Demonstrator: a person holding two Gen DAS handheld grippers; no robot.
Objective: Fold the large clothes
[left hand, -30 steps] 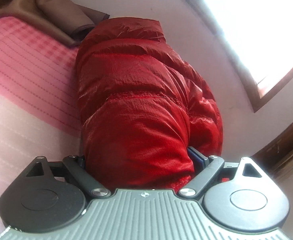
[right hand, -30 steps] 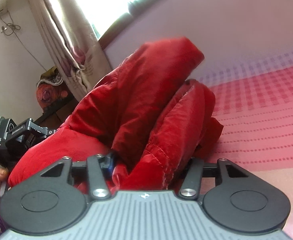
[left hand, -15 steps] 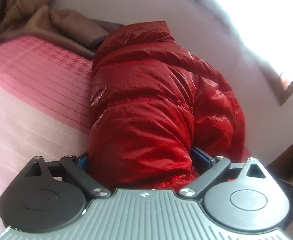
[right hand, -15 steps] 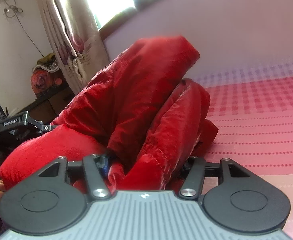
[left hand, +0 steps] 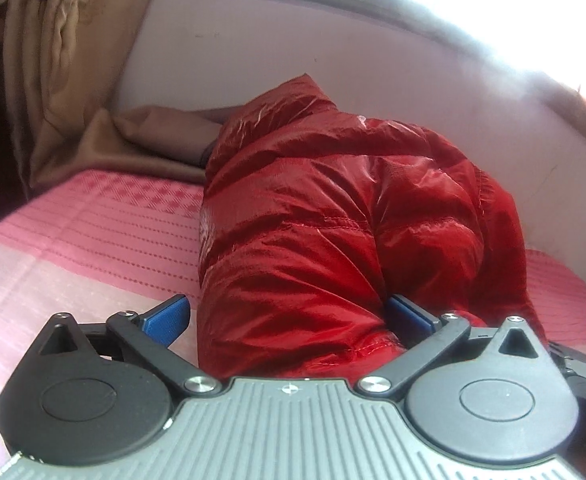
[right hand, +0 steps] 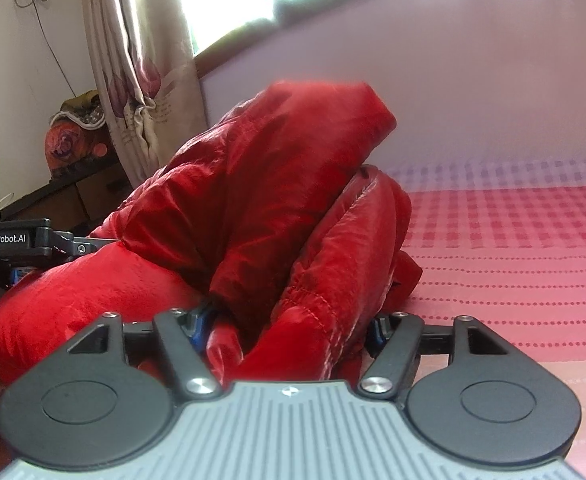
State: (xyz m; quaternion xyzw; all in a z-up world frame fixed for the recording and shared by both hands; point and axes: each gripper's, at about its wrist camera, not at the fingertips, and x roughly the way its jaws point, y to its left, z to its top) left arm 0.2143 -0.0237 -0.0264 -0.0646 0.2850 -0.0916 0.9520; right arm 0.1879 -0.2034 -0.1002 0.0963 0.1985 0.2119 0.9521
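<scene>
A bed point(left hand: 93, 232) under a pink checked cover filled the room beneath a pale wall and bright window. The bundled red puffer jacket point(left hand: 333, 220) lay heaped on it near the wall. The left claw point(left hand: 289, 316) had just been opening, jacket between the parted pads, left pad clear. The right claw point(right hand: 289, 328) was opening too (its grip couldn't be judged). Only the right view showed the floral curtain point(right hand: 145, 60).
</scene>
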